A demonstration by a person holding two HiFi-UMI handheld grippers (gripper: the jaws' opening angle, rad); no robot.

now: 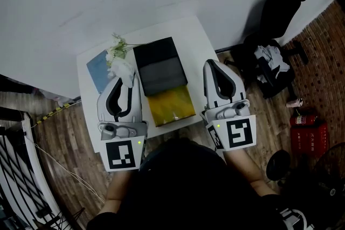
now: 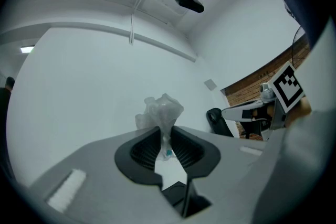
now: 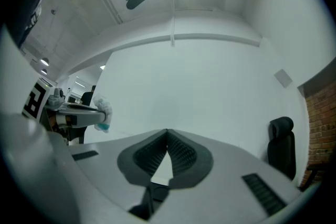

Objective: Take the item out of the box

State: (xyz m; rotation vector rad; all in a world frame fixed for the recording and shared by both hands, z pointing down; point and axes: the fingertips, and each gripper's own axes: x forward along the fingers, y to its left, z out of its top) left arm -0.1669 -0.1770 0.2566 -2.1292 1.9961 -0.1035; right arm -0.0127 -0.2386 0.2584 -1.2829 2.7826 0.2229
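In the head view an open box (image 1: 161, 77) lies on a small white table (image 1: 194, 35), with a black and grey part at the back and a yellow inside (image 1: 171, 105) at the front. My left gripper (image 1: 125, 77) is left of the box, shut on a crumpled clear plastic bag (image 1: 123, 68) with a white item in it. In the left gripper view the bag (image 2: 160, 113) sticks up from between the pads, held above the table. My right gripper (image 1: 211, 65) hovers right of the box, shut with nothing in it (image 3: 167, 136).
A sprig of small white flowers (image 1: 119, 48) and a blue flat thing (image 1: 98, 70) lie at the table's back left. A black office chair (image 1: 272, 19) stands to the right, a red fire extinguisher (image 1: 307, 129) on the wooden floor. A white wall is ahead.
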